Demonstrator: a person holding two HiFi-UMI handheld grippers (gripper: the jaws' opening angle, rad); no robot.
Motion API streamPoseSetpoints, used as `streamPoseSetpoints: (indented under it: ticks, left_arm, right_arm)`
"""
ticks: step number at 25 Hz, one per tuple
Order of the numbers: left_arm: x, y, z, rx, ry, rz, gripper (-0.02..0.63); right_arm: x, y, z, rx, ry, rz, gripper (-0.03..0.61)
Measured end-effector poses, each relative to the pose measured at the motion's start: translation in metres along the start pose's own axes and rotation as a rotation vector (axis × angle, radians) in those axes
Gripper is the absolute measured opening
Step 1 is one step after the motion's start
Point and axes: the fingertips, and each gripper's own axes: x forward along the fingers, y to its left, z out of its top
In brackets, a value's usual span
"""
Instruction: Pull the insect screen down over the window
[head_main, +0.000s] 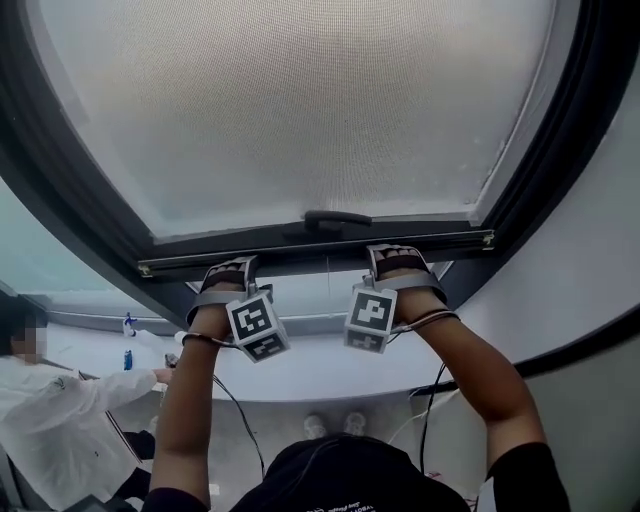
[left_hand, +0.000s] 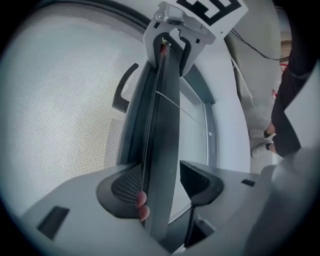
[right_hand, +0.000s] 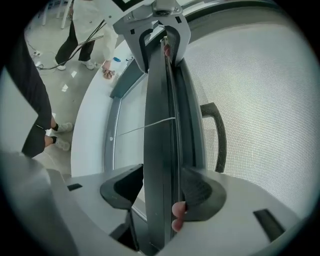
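Note:
The insect screen (head_main: 300, 100) covers most of the window, and its dark bottom bar (head_main: 300, 252) runs across the middle with a handle (head_main: 337, 217) just above it. My left gripper (head_main: 232, 265) straddles the bar (left_hand: 162, 125) left of the handle. One pad presses on the bar and a thin gap shows at the other, so the left gripper (left_hand: 160, 187) stands open. My right gripper (head_main: 398, 252) sits right of the handle (right_hand: 220, 135), and the right gripper (right_hand: 162, 190) is shut on the bar (right_hand: 160, 125). A fingertip shows beside each bar.
The dark window frame (head_main: 80, 210) surrounds the screen. Below it is uncovered glass and a white curved sill (head_main: 300, 365) with a blue bottle (head_main: 128, 325). A person in white (head_main: 50, 400) stands at the lower left. Cables (head_main: 430, 400) hang at the right.

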Motion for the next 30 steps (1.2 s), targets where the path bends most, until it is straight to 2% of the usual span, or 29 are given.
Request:
streamPoseSetpoints:
  ticks: [4,11,17,22,26,30]
  left_arm:
    - [0.0078,-0.0023,-0.0036,0.031,0.015,0.020,0.242]
    - [0.0009,-0.0042,-0.0010,0.016,0.012,-0.013,0.242]
    - [0.0079,-0.0033,-0.0030,0.073,0.019,0.052,0.242]
    - [0.0093,0.0027,0.0008,0.045,-0.018,0.070,0.242]
    - [0.0066,0.0006,-0.0010,0.034,0.010,-0.007,0.242]
    - [0.0108,0.0028,0.0013,0.042,-0.010,0.004,0.242]
  right_arm:
    - [-0.0010,0.0021,-0.0004,0.002,-0.004,0.004,0.233]
    - [0.0013,0.0052,0.0003,0.018,-0.003,0.003,0.233]
    - [-0.0011,0.0078,-0.0018,-0.001,0.002,0.027,0.233]
    - [0.0015,0.0058,-0.0043,-0.026,0.026,0.028,0.233]
    - [0.0052,0.0052,-0.0039,-0.015,0.034,0.042,0.233]
    - [0.0058,0.0033,-0.0031,-0.016,0.040,0.041,0.233]
